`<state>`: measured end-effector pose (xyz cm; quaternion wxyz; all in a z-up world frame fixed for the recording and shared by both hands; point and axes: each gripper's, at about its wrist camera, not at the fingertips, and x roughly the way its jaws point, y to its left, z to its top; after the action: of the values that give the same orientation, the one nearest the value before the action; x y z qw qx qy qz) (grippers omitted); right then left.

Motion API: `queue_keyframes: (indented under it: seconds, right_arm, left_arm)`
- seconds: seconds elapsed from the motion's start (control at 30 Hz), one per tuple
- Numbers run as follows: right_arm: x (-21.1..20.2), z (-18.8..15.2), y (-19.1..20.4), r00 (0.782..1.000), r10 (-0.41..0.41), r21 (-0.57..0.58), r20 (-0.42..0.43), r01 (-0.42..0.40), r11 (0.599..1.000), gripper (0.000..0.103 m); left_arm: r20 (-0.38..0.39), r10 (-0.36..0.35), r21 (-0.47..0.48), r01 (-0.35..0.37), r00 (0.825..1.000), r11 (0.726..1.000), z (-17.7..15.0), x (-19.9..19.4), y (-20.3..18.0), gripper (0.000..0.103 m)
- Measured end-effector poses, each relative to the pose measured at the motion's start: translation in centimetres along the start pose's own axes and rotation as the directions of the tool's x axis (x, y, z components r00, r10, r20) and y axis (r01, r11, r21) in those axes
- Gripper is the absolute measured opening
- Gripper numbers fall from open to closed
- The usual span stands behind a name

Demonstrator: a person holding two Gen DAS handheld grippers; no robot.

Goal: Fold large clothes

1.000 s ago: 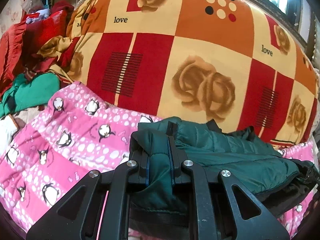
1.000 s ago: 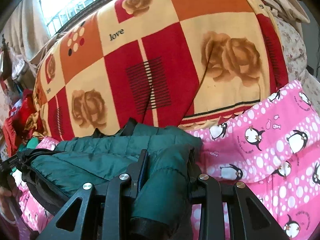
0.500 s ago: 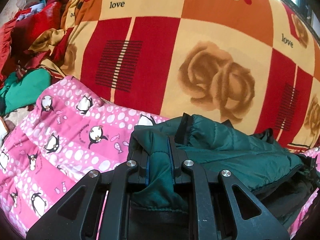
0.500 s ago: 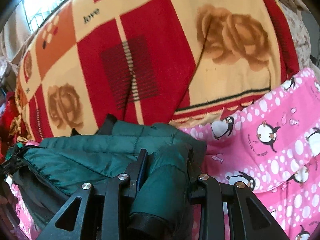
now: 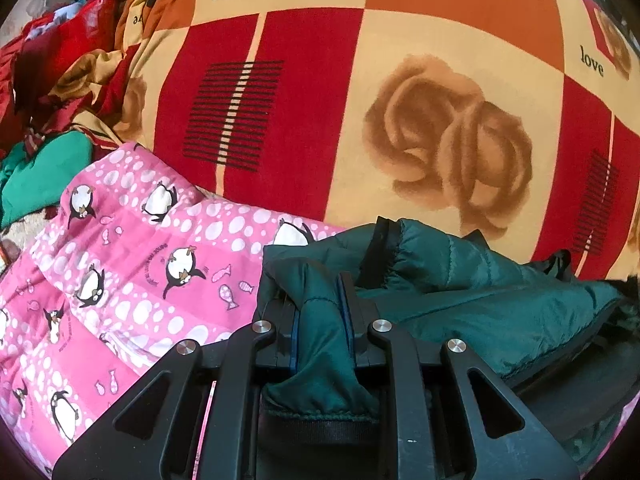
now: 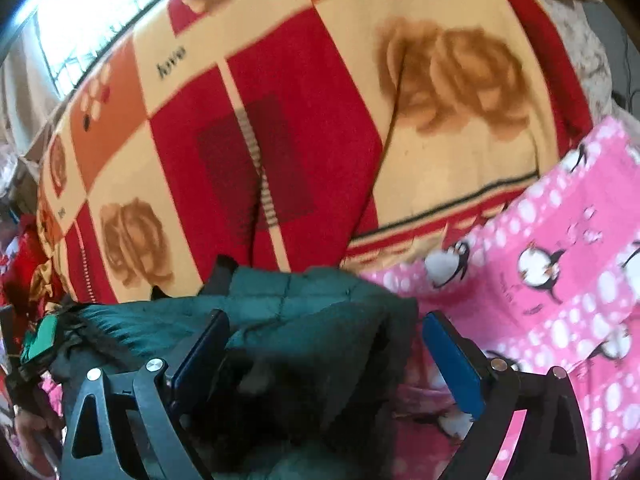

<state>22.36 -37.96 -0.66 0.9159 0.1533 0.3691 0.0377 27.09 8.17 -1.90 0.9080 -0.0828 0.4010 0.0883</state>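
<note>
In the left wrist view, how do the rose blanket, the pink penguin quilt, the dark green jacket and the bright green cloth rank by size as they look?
1. rose blanket, filling most of the picture
2 and 3. pink penguin quilt and dark green jacket: similar, and the jacket is very near the camera, so unsure
4. bright green cloth, partly cut off at the edge

A dark green quilted jacket (image 5: 472,300) with black trim lies bunched and partly folded on a pink penguin-print quilt (image 5: 132,264), its far edge against a red, orange and cream rose-patterned blanket (image 5: 360,100)
</note>
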Motion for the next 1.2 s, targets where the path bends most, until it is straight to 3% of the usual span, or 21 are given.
queue_keyframes:
  seconds: [0.07, 0.13, 0.23, 0.33, 0.47, 0.6, 0.7, 0.8, 0.93, 1.03, 1.2]
  right_arm:
    - [-2.0, 0.1, 0.2, 0.998, -0.029, -0.019, 0.049, 0.03, 0.999, 0.096]
    - [-4.0, 0.0, 0.6, 0.995, 0.005, -0.032, 0.098, -0.002, 0.999, 0.096]
    - [-7.6, -1.1, 2.8, 0.977, 0.124, -0.125, 0.174, -0.103, 0.987, 0.096]
    - [-9.6, -2.9, 6.1, 0.953, 0.234, -0.262, 0.193, -0.179, 0.948, 0.096]
    - [-9.3, -6.2, 12.0, 0.932, 0.354, -0.462, 0.078, -0.281, 0.841, 0.096]
    - [-5.3, -8.0, 16.9, 0.951, 0.304, -0.564, -0.051, -0.279, 0.777, 0.078]
    - [-1.1, -6.8, 18.3, 0.959, 0.266, -0.488, -0.097, -0.279, 0.827, 0.077]
    - [3.1, -4.9, 18.7, 0.965, 0.236, -0.404, -0.117, -0.264, 0.876, 0.078]
    - [5.9, -3.9, 19.2, 0.976, 0.191, -0.379, -0.107, -0.217, 0.899, 0.078]
    - [7.4, -3.5, 19.1, 0.981, 0.162, -0.36, -0.107, -0.19, 0.913, 0.078]
    - [9.8, -3.3, 19.3, 0.976, 0.119, -0.331, -0.182, -0.175, 0.927, 0.08]
  left_arm:
    - [0.001, -0.001, -0.003, 0.001, 1.0, 1.0, -0.1, 0.0, 0.0, 0.017]
    - [-0.001, -0.006, -0.01, 0.006, 1.0, 1.0, -0.1, 0.1, 0.0, 0.017]
    - [-0.003, -0.01, -0.013, 0.009, 1.0, 1.0, -0.1, 0.1, 0.0, 0.017]
    - [-0.01, -0.018, -0.023, 0.018, 1.0, 1.0, 0.0, 0.1, 0.2, 0.018]
    - [-0.024, -0.055, -0.055, 0.054, 0.998, 0.997, 0.3, 0.3, 0.8, 0.021]
    - [-0.027, -0.1, -0.082, 0.097, 0.995, 0.992, 0.4, 0.3, 1.2, 0.029]
    - [-0.031, -0.139, -0.097, 0.135, 0.99, 0.986, 0.6, 0.1, 1.4, 0.038]
    - [-0.032, -0.206, -0.119, 0.201, 0.978, 0.972, 0.8, -0.3, 1.8, 0.055]
    - [-0.006, -0.303, -0.156, 0.299, 0.953, 0.941, 1.1, -1.3, 2.8, 0.071]
    - [0.034, -0.295, -0.164, 0.296, 0.955, 0.941, 1.3, -2.2, 3.3, 0.081]
    - [0.067, -0.296, -0.194, 0.303, 0.953, 0.933, 1.3, -3.3, 4.2, 0.081]
